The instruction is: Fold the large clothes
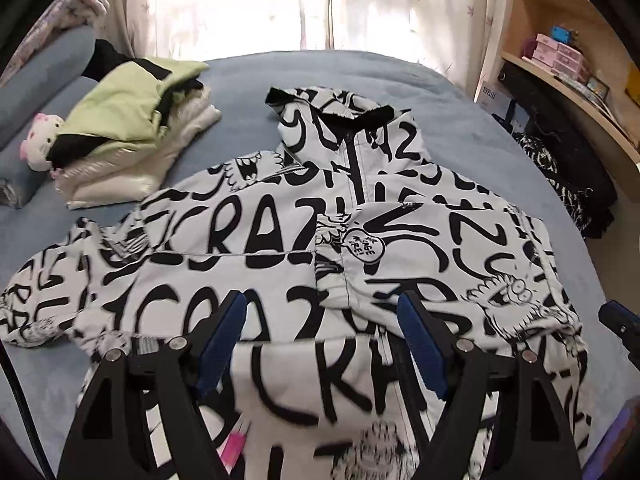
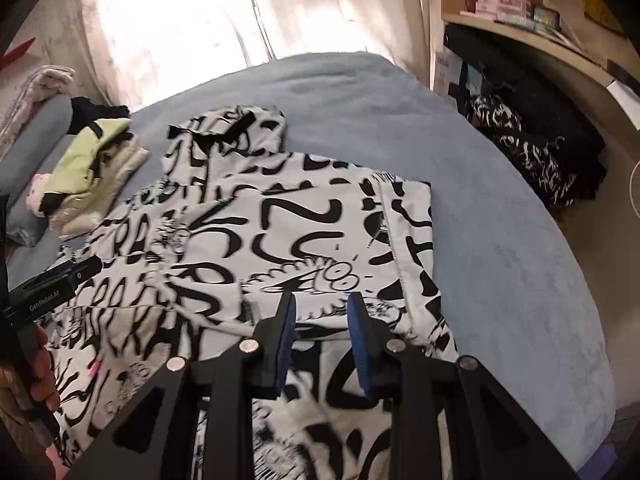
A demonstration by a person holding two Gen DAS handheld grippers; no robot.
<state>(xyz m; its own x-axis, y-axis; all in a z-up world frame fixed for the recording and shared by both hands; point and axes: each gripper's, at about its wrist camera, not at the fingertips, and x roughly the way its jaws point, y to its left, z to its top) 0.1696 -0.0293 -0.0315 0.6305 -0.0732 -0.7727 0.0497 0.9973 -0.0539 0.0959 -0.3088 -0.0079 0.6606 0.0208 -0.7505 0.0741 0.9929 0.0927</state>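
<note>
**Hovering over the printed jacket, both pairs of fingers apart**

Left gripper (image 1: 322, 298): blue-padded fingers (image 1: 222, 340) spread wide, pressing on nothing, blurred jacket cloth showing in the gap. Right gripper (image 2: 322, 298): fingers (image 2: 286, 332) much closer together yet not meeting, cloth visible through the slot, no pinch to be seen. Just beyond both pairs, the black-and-white lettered jacket (image 1: 256, 240), flat on the blue bed (image 1: 360, 72), hood toward 12 o'clock, zip running down the middle, one sleeve folded across the chest, the other stretched out toward 9 o'clock. In the right wrist view, at 8 o'clock, a hand (image 2: 40, 372) around the left gripper's handle. Farther out at 10 o'clock, a pile of folded clothes (image 1: 132, 140), green on top, a pink-and-white plush toy (image 1: 40, 140) just beside it. At 12 o'clock, bright curtains (image 1: 240, 0). At 2 o'clock, a wooden shelf (image 1: 560, 40) with small boxes; below it, a dark patterned garment (image 1: 560, 172) off the bed's edge.
</note>
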